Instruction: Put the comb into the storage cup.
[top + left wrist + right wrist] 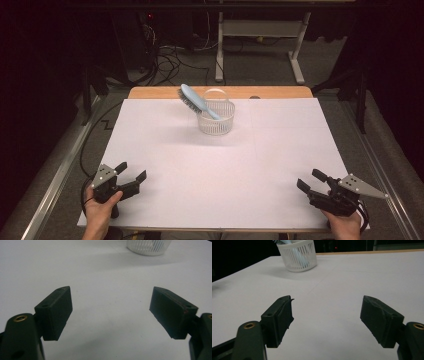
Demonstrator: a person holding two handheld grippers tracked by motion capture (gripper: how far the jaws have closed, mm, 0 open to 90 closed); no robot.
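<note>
The left gripper sits low over the near left corner of the table, held in a hand that comes in over the near edge. Its two black jaws stand wide apart with only bare white tabletop between them, and they point toward the middle of the table. In the left gripper view, the gripper looks across the white surface to the bottom of the basket, far off at the top edge of that view.

Toward the far edge of the table, a little left of its middle, stands the white slatted basket with its thin handle up. A light blue hairbrush stands in it, handle down inside the basket; the bristled head leans out over the rim to the left. Both are well apart from the two grippers.

The right gripper rests over the near right corner, held in the other hand. Its jaws are also spread wide and hold nothing. In the right gripper view, the gripper faces the basket far off at upper left, with the brush's pale blue handle visible through the slats.
</note>
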